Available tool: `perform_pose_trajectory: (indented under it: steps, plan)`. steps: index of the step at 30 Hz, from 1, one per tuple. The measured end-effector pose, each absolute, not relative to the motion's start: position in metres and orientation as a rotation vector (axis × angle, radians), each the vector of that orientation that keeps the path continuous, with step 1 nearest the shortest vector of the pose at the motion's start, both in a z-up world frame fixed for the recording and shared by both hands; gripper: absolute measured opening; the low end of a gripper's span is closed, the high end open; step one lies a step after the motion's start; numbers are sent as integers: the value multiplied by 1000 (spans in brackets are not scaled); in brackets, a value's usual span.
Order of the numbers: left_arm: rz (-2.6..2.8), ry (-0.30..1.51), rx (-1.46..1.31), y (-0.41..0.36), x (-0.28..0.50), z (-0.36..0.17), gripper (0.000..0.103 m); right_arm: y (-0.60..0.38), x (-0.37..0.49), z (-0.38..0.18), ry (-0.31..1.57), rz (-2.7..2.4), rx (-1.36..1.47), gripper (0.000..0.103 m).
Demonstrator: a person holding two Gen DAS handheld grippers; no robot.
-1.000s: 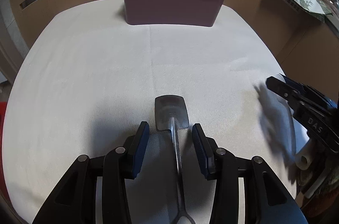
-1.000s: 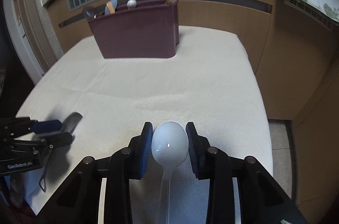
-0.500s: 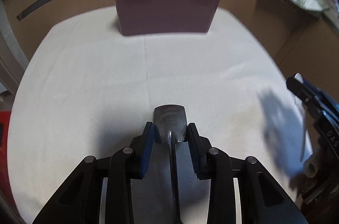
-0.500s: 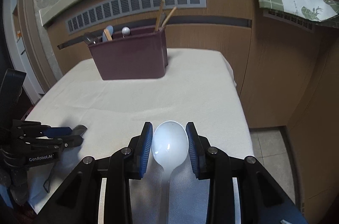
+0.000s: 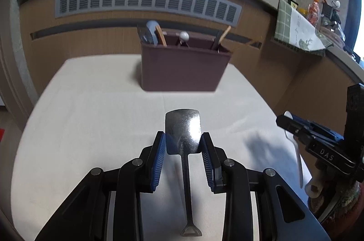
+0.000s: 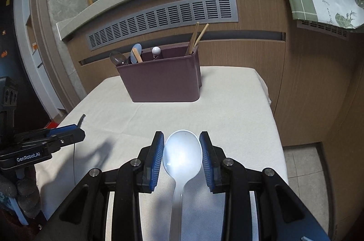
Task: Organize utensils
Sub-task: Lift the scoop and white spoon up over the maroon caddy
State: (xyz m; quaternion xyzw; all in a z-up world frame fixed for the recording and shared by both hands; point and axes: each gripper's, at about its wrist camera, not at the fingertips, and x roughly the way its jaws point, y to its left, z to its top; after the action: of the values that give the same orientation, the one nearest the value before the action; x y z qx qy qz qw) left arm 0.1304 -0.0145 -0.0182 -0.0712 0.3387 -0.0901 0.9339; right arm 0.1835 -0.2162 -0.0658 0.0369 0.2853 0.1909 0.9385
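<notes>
Left wrist view shows my left gripper [image 5: 183,145] clamped on the flat head of a small metal spatula [image 5: 183,131], its blue ribbed pads [image 5: 159,156] pressing both edges of the blade, the thin handle hanging down toward the bottom of the frame above the cream cloth-covered table [image 5: 91,115]. At upper centre stands the maroon plastic utensil caddy [image 5: 182,67], holding spoons at its left end and wooden chopsticks at its right. Right wrist view shows my right gripper [image 6: 182,154] grasping the bowl of a white plastic spoon [image 6: 182,154], lifted clear of the cloth. My left gripper appears at the left edge there [image 6: 56,138], and my right gripper at the right edge of the left wrist view [image 5: 302,129].
</notes>
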Motion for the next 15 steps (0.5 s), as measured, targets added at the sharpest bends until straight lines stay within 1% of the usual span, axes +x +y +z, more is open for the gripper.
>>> perform_pose_trajectory:
  steps: [2, 4, 5, 7, 8, 10, 11, 13, 15]
  plan:
    - [-184, 628, -156, -6, 135, 4, 33, -214, 190, -63, 587, 382, 86, 30]
    - [-202, 550, -173, 2, 144, 38, 33, -208, 196, -44, 540, 372, 69, 29]
    - [-205, 506, -182, 6, 147, 55, 33, -204, 199, -27, 492, 373, 58, 29]
    - [-222, 376, -218, 19, 161, 109, 33, -195, 203, 17, 368, 363, 18, 29]
    - [-231, 341, -231, 22, 166, 123, 33, -188, 207, 48, 277, 344, -3, 30]
    - [-211, 246, -258, 30, 187, 154, 33, -181, 219, 92, 157, 317, 33, 30]
    - [-205, 225, -268, 33, 198, 160, 33, -178, 229, 114, 106, 316, 85, 30]
    - [-205, 193, -313, 38, 223, 160, 33, -171, 246, 134, 34, 326, 150, 30]
    - [-156, 139, -345, 42, 246, 145, 33, -161, 268, 136, 0, 343, 191, 30]
